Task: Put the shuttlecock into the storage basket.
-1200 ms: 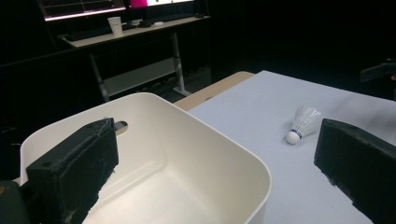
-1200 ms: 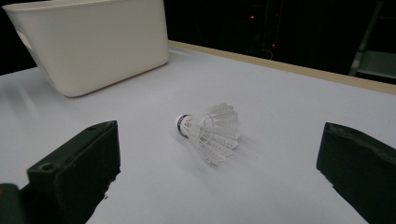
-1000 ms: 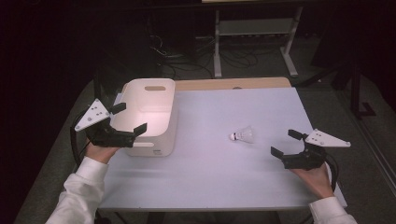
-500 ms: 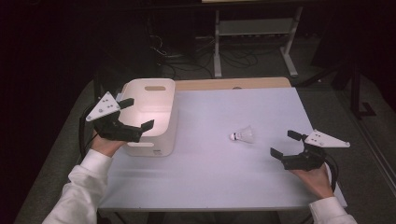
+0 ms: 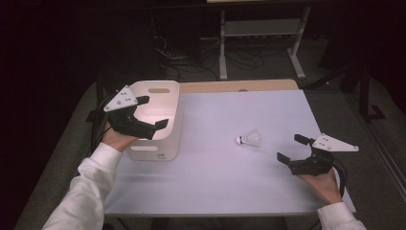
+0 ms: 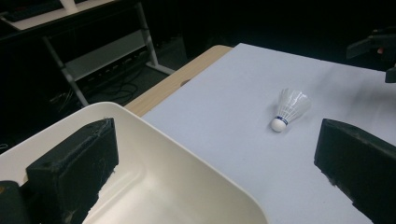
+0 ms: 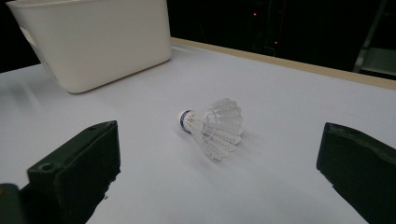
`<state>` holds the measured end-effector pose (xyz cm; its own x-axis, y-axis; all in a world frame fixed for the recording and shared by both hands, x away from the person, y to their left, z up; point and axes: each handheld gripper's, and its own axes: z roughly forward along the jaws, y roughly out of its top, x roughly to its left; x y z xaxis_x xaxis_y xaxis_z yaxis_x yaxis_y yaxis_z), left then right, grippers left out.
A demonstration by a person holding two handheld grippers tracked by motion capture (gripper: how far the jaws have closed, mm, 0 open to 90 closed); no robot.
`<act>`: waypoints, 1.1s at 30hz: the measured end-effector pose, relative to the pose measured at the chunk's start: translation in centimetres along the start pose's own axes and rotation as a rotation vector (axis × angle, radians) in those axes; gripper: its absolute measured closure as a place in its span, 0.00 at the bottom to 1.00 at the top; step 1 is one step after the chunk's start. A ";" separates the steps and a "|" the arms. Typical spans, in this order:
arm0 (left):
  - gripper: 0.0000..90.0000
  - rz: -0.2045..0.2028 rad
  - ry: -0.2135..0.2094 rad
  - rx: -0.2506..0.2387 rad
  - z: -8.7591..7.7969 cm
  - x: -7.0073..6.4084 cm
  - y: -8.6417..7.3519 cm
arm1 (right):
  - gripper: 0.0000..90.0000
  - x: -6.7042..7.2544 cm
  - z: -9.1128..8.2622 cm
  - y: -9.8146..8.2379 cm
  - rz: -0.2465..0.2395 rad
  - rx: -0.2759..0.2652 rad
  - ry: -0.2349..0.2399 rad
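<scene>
Jaws of the right gripper point(image 5: 293, 148) stand wide apart and hold nothing, low over the near right of the table point(image 5: 225, 191), aimed at the shuttlecock point(image 5: 248, 138). In the right gripper view that shuttlecock point(image 7: 211, 126) lies on its side between the two jaws but farther off, cork tip toward the bin point(image 7: 93, 37), skirt flaring the other way.

It looks very light, so a nudge would probably roll or skid it on the smooth sheet. The skirt seems thin and springy and would likely crush under a hard squeeze; the rounded cork is the firm part and the better place to take hold, or the neck just behind it.

The left gripper point(image 5: 152, 112) hovers over the bin point(image 5: 158, 143) at the left, its jaws likewise apart and empty, one above the bin's inside and one out over the sheet.

Much of the bin's floor is masked by that gripper and hand, so whether anything lies inside cannot be told. Beyond the far edge the room is dark, with a shelf frame point(image 5: 261, 33) and cables only dimly seen.
</scene>
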<state>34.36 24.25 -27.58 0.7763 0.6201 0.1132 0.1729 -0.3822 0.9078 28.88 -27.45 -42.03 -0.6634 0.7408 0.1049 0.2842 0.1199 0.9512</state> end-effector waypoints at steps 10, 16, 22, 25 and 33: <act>0.00 0.033 -0.028 0.034 1.6 -0.2 1.4 | 0.00 0.1 0.0 -0.1 -0.001 0.008 0.007; 0.00 0.040 -0.044 0.064 2.5 -0.2 1.7 | 0.00 0.1 0.0 -0.1 -0.003 0.005 0.008; 0.00 0.047 -0.053 0.079 3.1 -0.4 2.1 | 0.00 0.1 -0.1 -0.1 -0.002 0.003 0.010; 0.00 0.054 -0.060 0.088 3.4 -0.4 2.4 | 0.00 0.1 0.0 -0.1 -0.002 0.003 0.012; 0.00 0.083 -0.089 0.113 4.3 -1.0 3.0 | 0.00 0.1 0.0 -0.1 -0.004 0.003 0.014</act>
<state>36.72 19.57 -26.74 0.8406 0.5220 0.1449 0.1692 -0.5070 0.8452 28.76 -27.40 -42.07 -0.6743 0.7309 0.1052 0.2839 0.1250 0.9507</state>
